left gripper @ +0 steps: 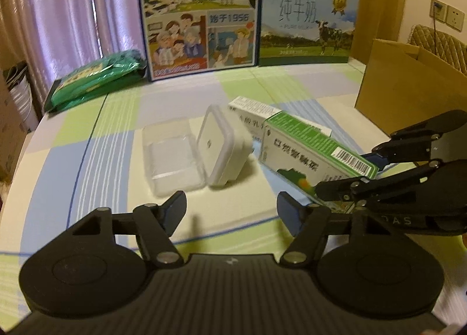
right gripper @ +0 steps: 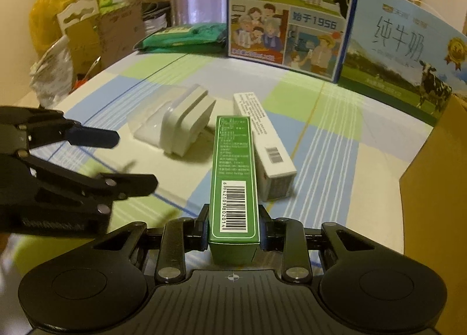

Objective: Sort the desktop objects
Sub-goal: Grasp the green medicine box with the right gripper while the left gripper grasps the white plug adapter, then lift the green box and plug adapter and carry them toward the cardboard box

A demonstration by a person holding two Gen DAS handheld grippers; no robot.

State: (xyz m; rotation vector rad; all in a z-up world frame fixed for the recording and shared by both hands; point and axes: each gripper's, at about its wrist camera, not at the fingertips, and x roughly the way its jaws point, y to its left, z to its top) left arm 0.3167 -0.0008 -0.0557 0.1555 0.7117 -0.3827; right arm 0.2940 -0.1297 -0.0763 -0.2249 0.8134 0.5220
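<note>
My right gripper clamps the green box above the desk's middle; my left gripper hangs apart, empty. The white box and clear container remain unsorted, apparently.

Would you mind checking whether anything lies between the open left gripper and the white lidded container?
Nothing visible does. The left gripper is open, and only bare tablecloth separates it from the white lidded container, beside the clear tray.
</note>
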